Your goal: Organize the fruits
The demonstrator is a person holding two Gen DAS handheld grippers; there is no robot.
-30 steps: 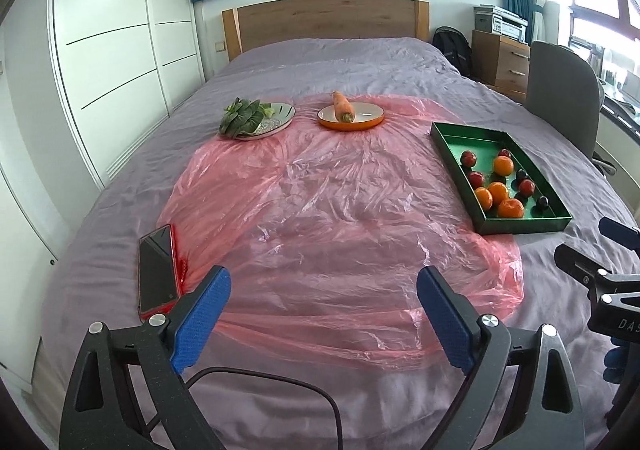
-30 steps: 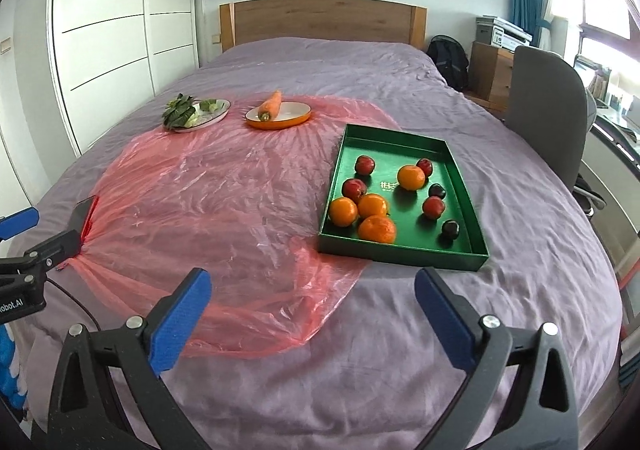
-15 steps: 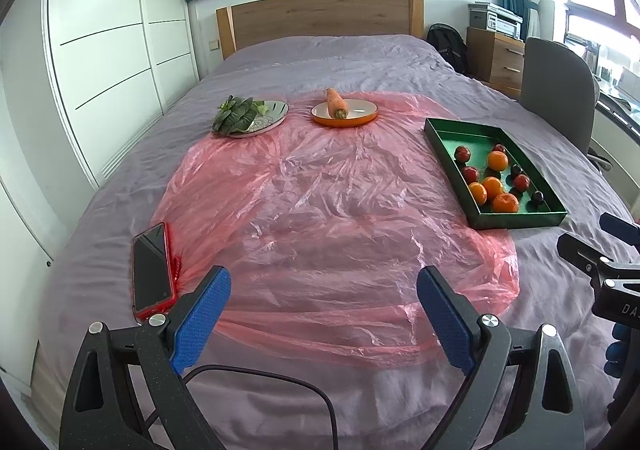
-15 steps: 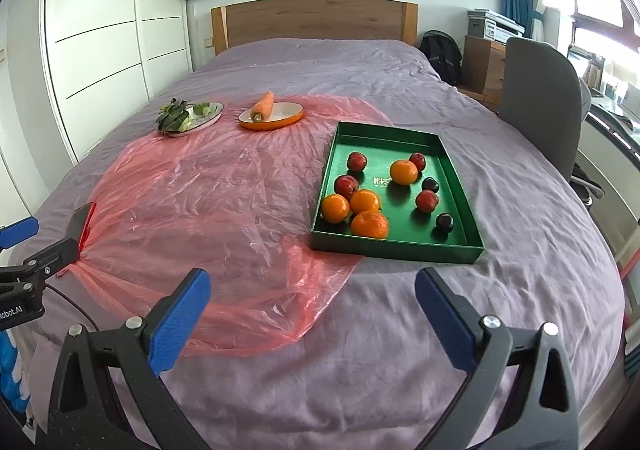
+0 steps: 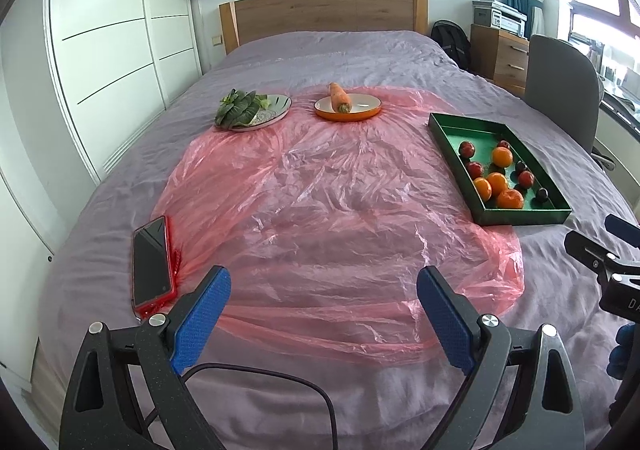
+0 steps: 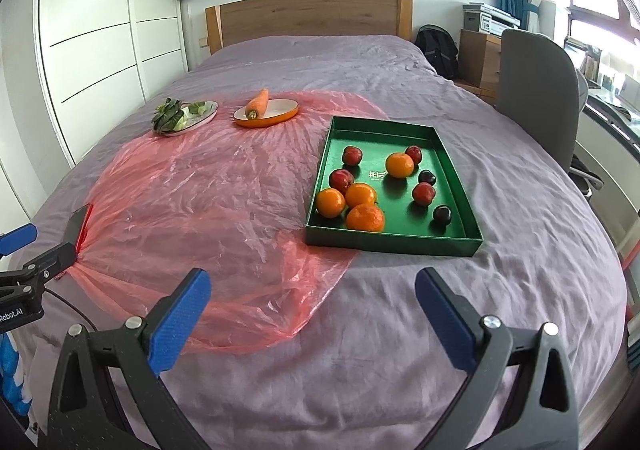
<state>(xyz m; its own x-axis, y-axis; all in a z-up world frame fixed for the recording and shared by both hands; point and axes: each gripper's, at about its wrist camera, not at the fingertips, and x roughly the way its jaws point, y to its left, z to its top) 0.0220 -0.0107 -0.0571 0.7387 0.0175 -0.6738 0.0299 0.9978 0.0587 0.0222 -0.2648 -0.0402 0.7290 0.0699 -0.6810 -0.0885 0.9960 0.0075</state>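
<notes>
Both grippers hover over the bed (image 6: 400,61), fingers wide apart, nothing between them. Left gripper (image 5: 323,314): pink plastic sheet (image 5: 320,209) directly ahead; phone (image 5: 151,262) just left of its left finger. Right gripper (image 6: 312,308): green tray (image 6: 460,185) ahead between the fingers, bare bedding in between, path unobstructed. Tray holds 4 oranges (image 6: 399,165), 4 red fruits (image 6: 341,179), 2 dark plums (image 6: 442,214). Far ahead-left: 1 orange dish (image 6: 288,115) with 1 carrot (image 6: 258,103), 1 plate (image 6: 210,114) of greens (image 6: 168,115).
</notes>
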